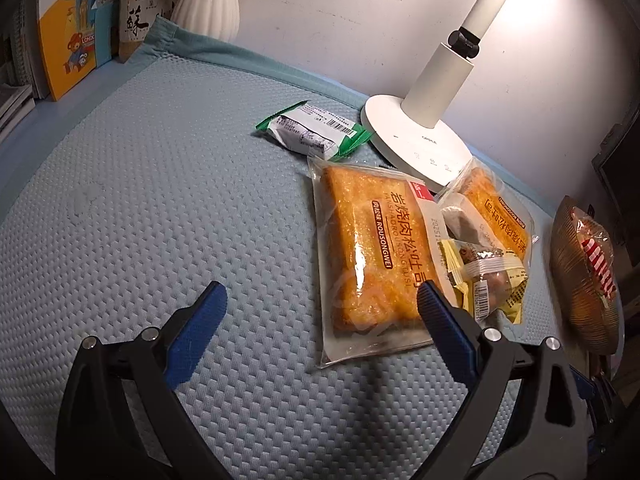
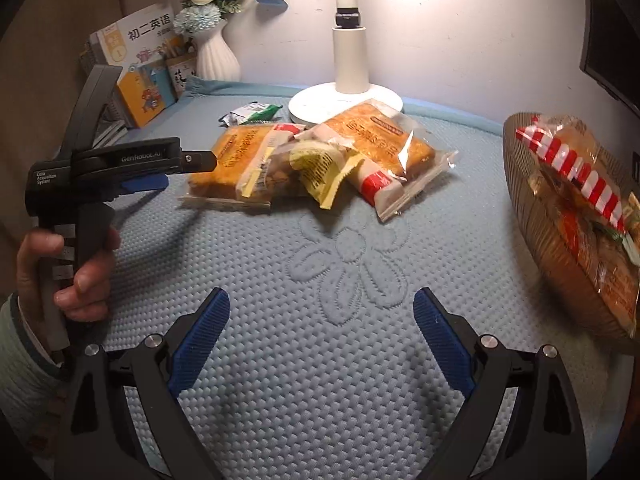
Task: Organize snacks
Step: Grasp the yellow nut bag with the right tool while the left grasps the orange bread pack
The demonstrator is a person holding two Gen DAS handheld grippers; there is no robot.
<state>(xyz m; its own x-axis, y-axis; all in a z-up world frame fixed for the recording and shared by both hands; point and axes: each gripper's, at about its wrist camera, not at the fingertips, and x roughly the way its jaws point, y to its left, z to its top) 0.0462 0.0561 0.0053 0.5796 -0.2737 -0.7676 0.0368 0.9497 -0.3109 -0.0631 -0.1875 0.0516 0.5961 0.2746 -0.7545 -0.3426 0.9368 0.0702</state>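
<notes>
Both the left gripper [image 1: 320,312] and right gripper [image 2: 322,314] have fingers spread, empty. Snack packets [image 2: 320,160] overlap; lifting one may drag neighbours against the lamp [image 2: 344,100].

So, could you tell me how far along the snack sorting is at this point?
One red-striped snack already sits in the brown bowl. Nothing is in hand: the left gripper and right gripper are both open and empty. Left on the mat: two toast packs, yellow packets and a green packet.
</notes>
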